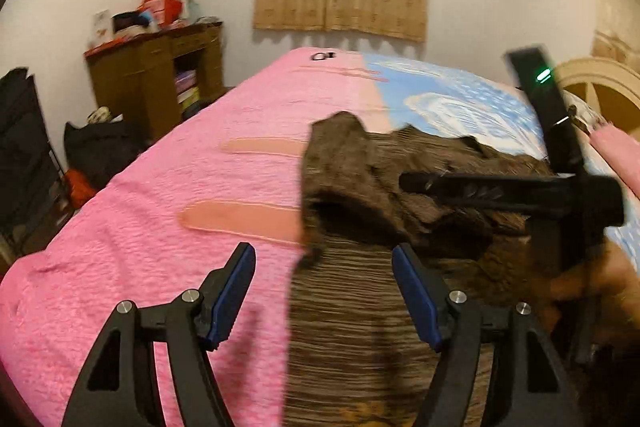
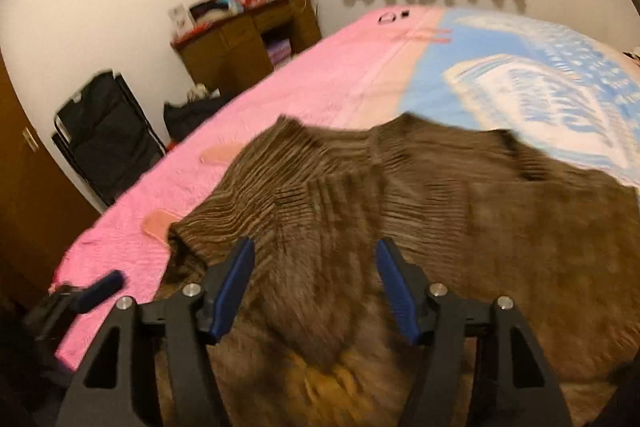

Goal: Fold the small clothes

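Observation:
A brown ribbed knit garment [image 1: 360, 307] lies rumpled on the bed, its far part folded over itself in a loose heap [image 1: 352, 163]. My left gripper [image 1: 324, 279] hovers open over the garment's left edge, with nothing pinched between its blue pads. In the right wrist view the same garment [image 2: 400, 207] spreads wide across the bed. My right gripper [image 2: 316, 267] stands open just above it and holds nothing. The right gripper's black body [image 1: 560, 195] shows blurred at the right of the left wrist view. One blue fingertip [image 2: 104, 285] of the left gripper shows at lower left.
The bed has a pink cover [image 1: 160, 227] and a blue patterned one [image 1: 460, 95]. Small black items [image 2: 394, 15] lie at its far end. A cluttered wooden cabinet [image 1: 160, 75], a black folding chair [image 2: 108, 135] and dark bags stand left of the bed. A cream headboard [image 1: 600, 87] is at right.

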Tool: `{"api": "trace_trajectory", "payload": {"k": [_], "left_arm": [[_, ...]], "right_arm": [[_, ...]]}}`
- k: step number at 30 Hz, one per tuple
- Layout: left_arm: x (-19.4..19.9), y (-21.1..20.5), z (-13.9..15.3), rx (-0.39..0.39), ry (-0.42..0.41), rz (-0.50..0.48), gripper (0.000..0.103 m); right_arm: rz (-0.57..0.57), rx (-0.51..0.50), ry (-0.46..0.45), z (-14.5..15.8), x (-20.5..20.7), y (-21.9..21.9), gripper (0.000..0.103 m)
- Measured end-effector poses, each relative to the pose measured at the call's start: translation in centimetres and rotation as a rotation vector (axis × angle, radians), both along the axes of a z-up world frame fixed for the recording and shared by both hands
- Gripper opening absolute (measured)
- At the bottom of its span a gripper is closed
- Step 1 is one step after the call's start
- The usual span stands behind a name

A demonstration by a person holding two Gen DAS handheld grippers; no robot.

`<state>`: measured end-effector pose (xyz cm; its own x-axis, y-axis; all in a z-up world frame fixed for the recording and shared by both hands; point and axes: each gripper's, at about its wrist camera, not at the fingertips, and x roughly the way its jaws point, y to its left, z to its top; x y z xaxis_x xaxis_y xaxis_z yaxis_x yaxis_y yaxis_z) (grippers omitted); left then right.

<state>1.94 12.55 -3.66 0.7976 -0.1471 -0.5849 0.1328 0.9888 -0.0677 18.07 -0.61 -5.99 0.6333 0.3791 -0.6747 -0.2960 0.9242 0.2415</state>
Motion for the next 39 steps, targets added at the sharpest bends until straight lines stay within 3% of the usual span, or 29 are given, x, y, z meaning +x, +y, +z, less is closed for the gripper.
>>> {"api": "trace_trajectory", "payload": {"k": [3, 5, 6, 7, 8, 12, 15, 17, 19, 21, 22, 24, 26, 30, 32, 33, 34, 37, 39], "left_arm": [[0.7, 0.9, -0.2, -0.022, 0.014, 0.024, 0.071], [1.2, 1.0, -0.6, -0.029, 0.033, 0.032, 0.071], [1.7, 0.8, -0.8, -0.029, 0.038, 0.039, 0.071], [2.3, 0.6, -1.0, -0.031, 0.044, 0.048, 0.071], [3.0, 0.3, -1.2, -0.038, 0.05, 0.055, 0.071], [5.0, -0.4, -2.3, -0.052, 0.1, 0.103, 0.071], [5.9, -0.5, -3.4, -0.044, 0.149, 0.152, 0.071], [6.0, -0.9, -3.5, -0.024, 0.143, 0.155, 0.071], [6.1, -1.1, -3.6, -0.006, 0.144, 0.158, 0.071], [6.3, -1.4, -3.8, 0.013, 0.145, 0.161, 0.071], [6.3, -1.5, -3.9, 0.021, 0.146, 0.162, 0.071], [6.4, -1.8, -4.0, 0.042, 0.147, 0.165, 0.072], [6.5, -2.0, -4.1, 0.06, 0.147, 0.168, 0.072], [6.3, -2.2, -4.2, 0.088, 0.142, 0.176, 0.072], [6.3, -2.1, -4.2, 0.087, 0.141, 0.178, 0.072], [6.3, -2.0, -4.2, 0.083, 0.142, 0.177, 0.072], [6.2, -1.9, -4.2, 0.076, 0.142, 0.177, 0.072], [6.0, -1.4, -4.0, 0.052, 0.147, 0.19, 0.072], [5.1, -0.8, -2.8, 0.047, 0.129, 0.226, 0.072]], "right_arm": [[0.028, -0.05, 0.055, -1.8, 2.4, 2.0, 0.068], [0.055, -0.122, 0.027, -2.1, 2.7, 2.7, 0.063], [0.07, -0.166, 0.025, -2.1, 2.7, 3.0, 0.046], [0.079, -0.18, 0.025, -1.9, 2.7, 3.0, 0.02], [0.086, -0.18, 0.04, -1.7, 2.9, 2.5, 0.013], [0.026, 0.011, -0.008, 1.4, 2.4, -2.4, 0.012], [-0.019, 0.234, -0.054, 3.5, 1.6, -8.1, 0.015], [-0.083, 0.294, -0.049, 2.8, 1.5, -11.5, 0.024], [-0.223, 0.232, 0.012, 0.5, 1.4, -14.4, 0.072], [-0.311, 0.26, 0.049, -1.4, 0.4, -16.6, 0.072], [-0.339, 0.321, 0.07, -2.4, -0.5, -17.8, 0.071], [-0.365, 0.361, 0.049, -2.6, -2.2, -18.7, 0.067], [-0.374, 0.319, 0.017, -1.8, -3.9, -18.0, 0.068], [-0.264, 0.24, 0.018, -0.7, -4.1, -15.2, 0.06], [-0.22, 0.133, 0.025, -1.2, -3.2, -13.0, 0.053], [-0.199, 0.092, 0.035, -1.6, -2.7, -12.1, 0.042], [-0.174, 0.053, 0.054, -2.3, -2.5, -11.2, 0.021], [-0.17, -0.083, 0.034, -2.5, -2.2, -9.9, 0.016], [-0.178, -0.119, 0.047, -2.3, -2.2, -10.1, 0.016]]}}
